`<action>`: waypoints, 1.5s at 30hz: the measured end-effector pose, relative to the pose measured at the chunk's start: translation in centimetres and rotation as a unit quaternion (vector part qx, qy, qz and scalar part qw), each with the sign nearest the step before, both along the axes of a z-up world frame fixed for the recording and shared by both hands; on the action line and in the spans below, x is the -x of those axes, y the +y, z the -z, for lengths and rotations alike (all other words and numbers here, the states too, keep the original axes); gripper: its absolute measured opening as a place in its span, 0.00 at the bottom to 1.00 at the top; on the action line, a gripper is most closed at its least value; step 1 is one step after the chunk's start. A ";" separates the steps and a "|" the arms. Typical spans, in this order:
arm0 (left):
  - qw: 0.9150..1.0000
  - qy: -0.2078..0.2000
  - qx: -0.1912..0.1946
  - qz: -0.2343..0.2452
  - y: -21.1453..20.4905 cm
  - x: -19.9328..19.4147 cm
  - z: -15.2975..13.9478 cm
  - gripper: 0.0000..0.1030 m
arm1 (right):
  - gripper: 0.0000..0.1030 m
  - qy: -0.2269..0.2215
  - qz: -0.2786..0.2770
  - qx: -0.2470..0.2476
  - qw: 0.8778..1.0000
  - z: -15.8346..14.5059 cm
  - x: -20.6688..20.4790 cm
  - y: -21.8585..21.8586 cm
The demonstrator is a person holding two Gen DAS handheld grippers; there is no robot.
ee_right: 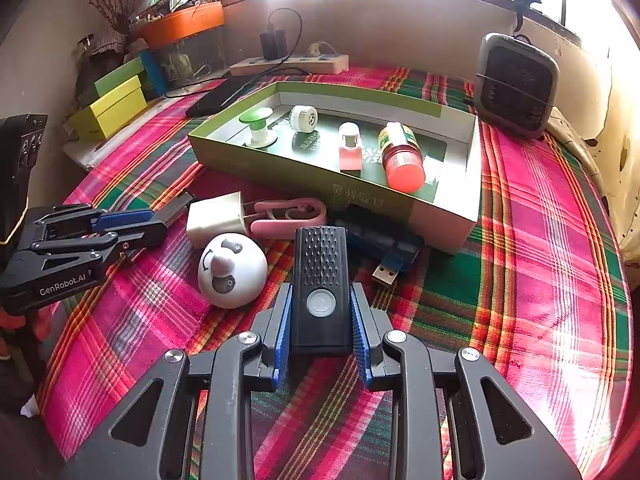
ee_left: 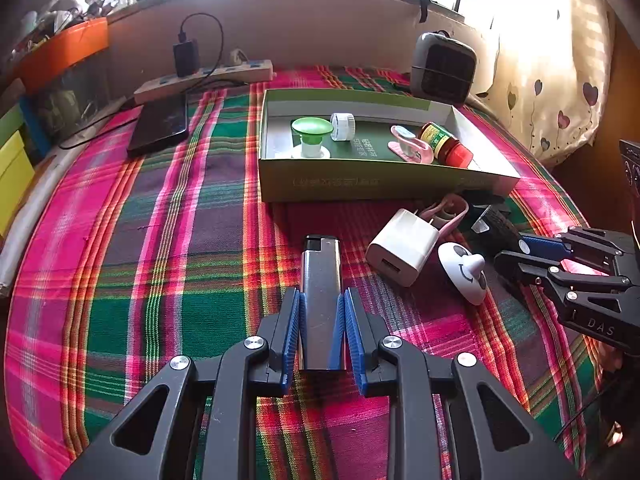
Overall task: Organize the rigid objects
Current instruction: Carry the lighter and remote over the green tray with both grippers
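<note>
My left gripper is shut on a silver lighter, held over the plaid cloth in front of the green box. My right gripper is shut on a black ribbed device with a round button. The box holds a green-capped spool, a white round cap, a pink clip and a red-capped bottle. In front of the box lie a white charger, a pink clip, a white smiley dome and a blue USB stick.
A grey heater stands behind the box on the right. A power strip and a dark phone lie at the back left. Green and yellow boxes and an orange-lidded tank stand at far left.
</note>
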State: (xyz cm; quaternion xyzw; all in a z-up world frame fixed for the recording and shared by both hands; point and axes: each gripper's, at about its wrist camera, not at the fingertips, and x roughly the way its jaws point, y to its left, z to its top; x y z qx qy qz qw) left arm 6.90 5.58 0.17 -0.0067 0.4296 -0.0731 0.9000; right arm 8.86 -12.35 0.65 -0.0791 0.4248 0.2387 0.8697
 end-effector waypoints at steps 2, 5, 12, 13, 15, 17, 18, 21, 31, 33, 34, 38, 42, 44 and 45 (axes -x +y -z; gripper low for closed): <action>1.000 0.000 0.002 0.000 0.1 0.0 -0.1 0.21 | 0.27 -0.001 -0.001 -0.003 1.000 -0.1 0.1 0.1; 1.000 -0.005 0.003 0.001 0.1 0.1 -0.5 0.21 | 0.27 -0.003 -0.002 -0.006 1.000 -0.4 0.3 0.2; 1.000 -0.018 0.007 0.004 0.1 0.5 -1.8 0.21 | 0.27 -0.013 -0.002 -0.019 1.000 -1.4 0.7 0.1; 1.000 -0.020 0.008 0.005 0.1 0.5 -2.1 0.21 | 0.27 -0.014 -0.001 -0.019 1.000 -1.5 0.8 0.1; 1.000 -0.024 0.010 0.005 0.0 0.5 -2.5 0.21 | 0.27 -0.017 0.000 -0.020 1.000 -1.8 0.8 0.1; 1.000 -0.025 0.011 0.006 0.0 0.4 -2.7 0.21 | 0.27 -0.019 0.001 -0.021 1.000 -1.9 0.8 0.0; 1.000 -0.026 0.012 0.007 -0.1 0.4 -2.9 0.21 | 0.27 -0.020 0.002 -0.022 1.000 -2.0 0.8 -0.1; 1.000 -0.027 0.012 0.010 -0.2 0.3 -3.1 0.21 | 0.27 -0.022 0.003 -0.023 0.999 -2.2 0.8 -0.1; 0.999 -0.037 0.012 0.014 -0.5 -0.4 -4.1 0.21 | 0.27 -0.027 0.010 -0.025 0.999 -2.7 0.4 -0.4; 0.999 -0.040 0.012 0.016 -0.6 -0.5 -4.3 0.21 | 0.27 -0.029 0.013 -0.027 0.999 -2.9 0.3 -0.5; 0.999 -0.042 0.012 0.017 -0.6 -0.5 -4.3 0.21 | 0.27 -0.029 0.014 -0.028 0.999 -2.9 0.2 -0.6; 0.999 -0.046 0.012 0.022 -0.9 -0.8 -4.7 0.21 | 0.27 -0.031 0.019 -0.029 0.999 -3.1 -0.2 -0.8; 0.998 -0.050 0.012 0.025 -1.1 -1.1 -4.9 0.21 | 0.27 -0.033 0.022 -0.029 0.999 -3.3 -0.3 -0.9; 0.998 -0.052 0.013 0.026 -1.1 -1.3 -5.1 0.21 | 0.27 -0.034 0.023 -0.028 0.999 -3.4 -0.5 -0.9; 0.998 -0.053 0.013 0.027 -1.1 -1.3 -5.2 0.21 | 0.27 -0.035 0.023 -0.028 0.999 -3.5 -0.6 -0.9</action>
